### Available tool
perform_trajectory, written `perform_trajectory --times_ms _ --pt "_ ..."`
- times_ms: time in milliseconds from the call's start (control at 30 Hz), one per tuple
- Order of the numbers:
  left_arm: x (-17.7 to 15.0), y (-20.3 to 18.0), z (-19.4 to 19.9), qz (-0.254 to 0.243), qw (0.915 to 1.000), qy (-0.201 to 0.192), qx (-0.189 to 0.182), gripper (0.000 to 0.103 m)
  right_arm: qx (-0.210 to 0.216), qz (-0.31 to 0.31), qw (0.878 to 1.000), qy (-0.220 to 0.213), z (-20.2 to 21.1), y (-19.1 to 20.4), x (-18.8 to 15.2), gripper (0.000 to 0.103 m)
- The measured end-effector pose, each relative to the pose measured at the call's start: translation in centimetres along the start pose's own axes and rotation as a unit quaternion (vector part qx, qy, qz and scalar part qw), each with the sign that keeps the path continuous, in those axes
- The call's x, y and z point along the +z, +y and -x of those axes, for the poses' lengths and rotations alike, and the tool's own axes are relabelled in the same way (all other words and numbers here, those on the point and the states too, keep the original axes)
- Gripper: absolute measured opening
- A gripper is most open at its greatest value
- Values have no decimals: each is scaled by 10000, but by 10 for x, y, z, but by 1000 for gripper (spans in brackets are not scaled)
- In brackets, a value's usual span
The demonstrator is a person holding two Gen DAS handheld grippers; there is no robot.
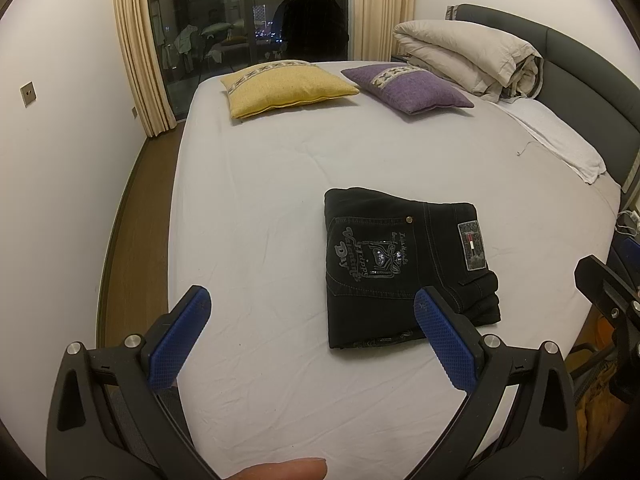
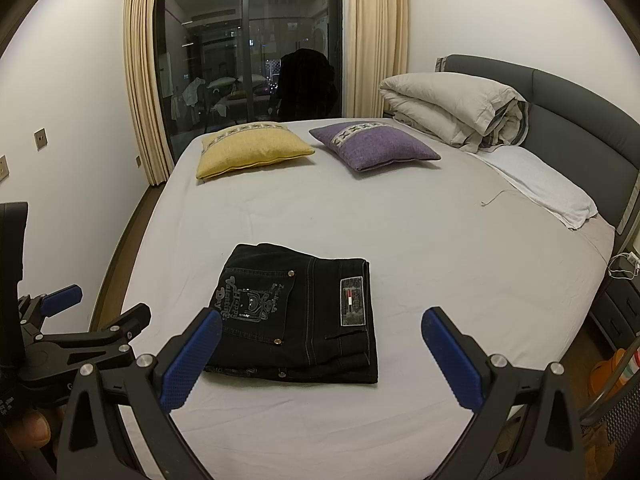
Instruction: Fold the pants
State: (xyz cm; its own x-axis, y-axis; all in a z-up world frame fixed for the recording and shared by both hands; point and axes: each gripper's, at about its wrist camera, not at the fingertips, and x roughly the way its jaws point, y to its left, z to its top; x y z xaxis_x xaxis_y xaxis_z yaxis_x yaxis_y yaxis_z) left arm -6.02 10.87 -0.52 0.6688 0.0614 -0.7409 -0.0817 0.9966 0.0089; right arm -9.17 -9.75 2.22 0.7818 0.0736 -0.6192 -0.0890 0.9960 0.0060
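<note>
Black pants (image 1: 404, 268) lie folded into a compact rectangle on the white bed sheet (image 1: 260, 200), back pocket embroidery and waistband label facing up. My left gripper (image 1: 312, 300) hovers open above the sheet near the bed's front edge, its right blue pad overlapping the pants' near edge in view, nothing between its pads. In the right wrist view the same pants (image 2: 300, 312) sit just ahead of my right gripper (image 2: 322, 320), which is open and empty above the sheet (image 2: 440, 240). The left gripper's black frame and a blue pad (image 2: 64, 298) show at the left edge.
A yellow cushion (image 1: 288, 86) and a purple cushion (image 1: 412, 88) rest at the far side of the bed. A rolled beige duvet (image 1: 468, 56) and white pillow (image 1: 560, 140) lie by the grey headboard (image 1: 580, 72). Wooden floor (image 1: 136, 216) runs along the left; a dark window is behind.
</note>
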Motion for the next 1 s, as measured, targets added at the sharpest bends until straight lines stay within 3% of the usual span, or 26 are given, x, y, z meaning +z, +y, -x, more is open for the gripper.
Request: perform_trajectory --times_ms 1000 --pt "-7 -2 -6 18 10000 68 28 103 29 47 10000 60 5 -1 -7 103"
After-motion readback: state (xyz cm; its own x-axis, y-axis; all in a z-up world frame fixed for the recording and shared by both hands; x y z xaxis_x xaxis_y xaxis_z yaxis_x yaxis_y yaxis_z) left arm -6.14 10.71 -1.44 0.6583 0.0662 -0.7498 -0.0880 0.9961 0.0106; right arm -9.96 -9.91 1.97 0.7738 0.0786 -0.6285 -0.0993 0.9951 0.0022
